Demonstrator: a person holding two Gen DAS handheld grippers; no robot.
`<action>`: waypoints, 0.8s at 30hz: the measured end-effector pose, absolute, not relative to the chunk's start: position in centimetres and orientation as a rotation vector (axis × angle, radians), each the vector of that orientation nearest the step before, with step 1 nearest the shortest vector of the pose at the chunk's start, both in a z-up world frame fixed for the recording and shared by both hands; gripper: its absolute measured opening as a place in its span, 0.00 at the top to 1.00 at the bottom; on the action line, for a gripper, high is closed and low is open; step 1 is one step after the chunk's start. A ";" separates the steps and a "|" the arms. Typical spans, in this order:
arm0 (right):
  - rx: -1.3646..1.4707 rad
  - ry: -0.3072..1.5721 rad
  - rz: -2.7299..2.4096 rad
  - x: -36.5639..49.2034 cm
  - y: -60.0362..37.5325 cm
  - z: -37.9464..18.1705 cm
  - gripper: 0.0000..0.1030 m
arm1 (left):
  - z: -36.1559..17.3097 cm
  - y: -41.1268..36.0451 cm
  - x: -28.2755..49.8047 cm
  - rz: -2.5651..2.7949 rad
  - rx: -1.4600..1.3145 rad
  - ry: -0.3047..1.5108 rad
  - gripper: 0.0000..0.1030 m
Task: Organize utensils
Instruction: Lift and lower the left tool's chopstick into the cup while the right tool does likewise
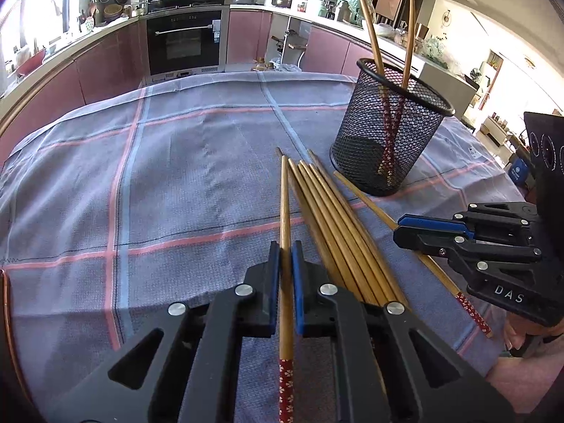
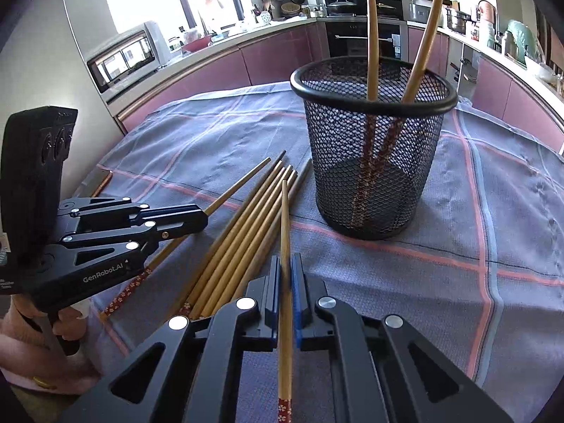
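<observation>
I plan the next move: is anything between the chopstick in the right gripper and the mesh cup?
Nothing visible. Only bare cloth lies between the held chopstick in the right gripper and the mesh cup. Two chopsticks lean inside it, but most of its opening looks free.

The left gripper [image 1: 285, 257] is black plastic with blue pads [image 1: 298, 282] inside its two fingers and round silver screws on top. The right gripper [image 2: 286, 271] looks the same. At 9 o'clock in the right view, white letters say "GenRobot.AI", and a pink sleeve [image 2: 21, 320] shows below.
</observation>
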State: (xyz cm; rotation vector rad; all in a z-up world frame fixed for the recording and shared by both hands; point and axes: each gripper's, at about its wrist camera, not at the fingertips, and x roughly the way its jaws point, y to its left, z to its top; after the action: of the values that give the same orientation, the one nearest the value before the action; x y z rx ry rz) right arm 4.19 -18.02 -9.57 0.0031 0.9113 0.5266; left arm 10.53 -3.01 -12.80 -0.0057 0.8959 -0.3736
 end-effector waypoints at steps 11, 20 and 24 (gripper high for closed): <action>0.121 0.789 0.626 2.9 -20.5 -5.7 0.95 | -7.9 -2.3 8.9 -0.485 -0.074 0.794 0.93; 0.181 0.715 0.650 2.5 -22.0 -3.6 0.95 | -4.4 -1.8 7.4 -0.550 -0.116 0.717 0.93; 0.195 0.688 0.654 2.8 -22.2 -2.7 0.95 | -3.2 -1.5 6.8 -0.562 -0.128 0.690 0.93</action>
State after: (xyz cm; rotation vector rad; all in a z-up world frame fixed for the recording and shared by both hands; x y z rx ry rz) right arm 2.79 -22.21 -2.73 0.1954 0.6878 0.6541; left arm 6.78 -1.48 -3.17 -0.1276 0.6900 -0.5620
